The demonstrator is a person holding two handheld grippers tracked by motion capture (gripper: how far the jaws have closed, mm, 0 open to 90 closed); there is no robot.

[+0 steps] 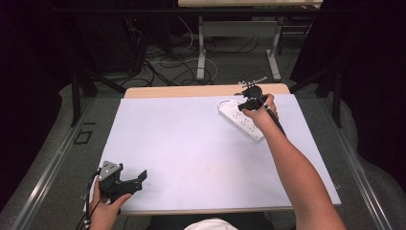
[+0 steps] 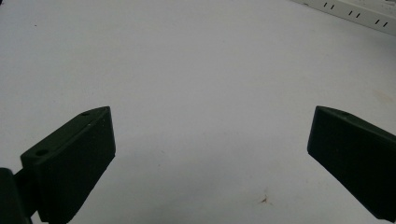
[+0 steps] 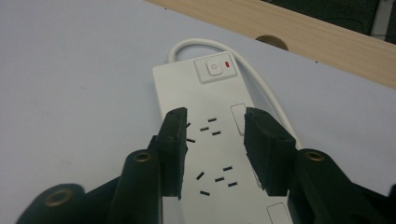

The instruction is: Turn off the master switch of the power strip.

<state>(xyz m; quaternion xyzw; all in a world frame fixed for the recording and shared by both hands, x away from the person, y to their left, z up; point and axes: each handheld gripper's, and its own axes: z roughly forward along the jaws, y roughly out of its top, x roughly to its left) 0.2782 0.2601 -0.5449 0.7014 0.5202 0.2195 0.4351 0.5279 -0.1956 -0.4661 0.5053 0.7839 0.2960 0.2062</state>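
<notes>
Power strip (image 1: 241, 120): white, lying slantwise at upper right of the high view, on the white mat (image 1: 191, 148); its cord loops behind the far end.
Left gripper (image 1: 125, 183): lower left of the high view, idle, jaws spread wide over bare mat with nothing between them.
Right gripper (image 3: 214, 144): over the strip, jaws partly closed, astride the body; I cannot tell whether the pads press its sides.
Switch (image 3: 215, 70): at the far end, upper middle of the right gripper view.
Doing it well: I'd centre the jaws across the width, squeeze squarely and avoid the cord.
</notes>
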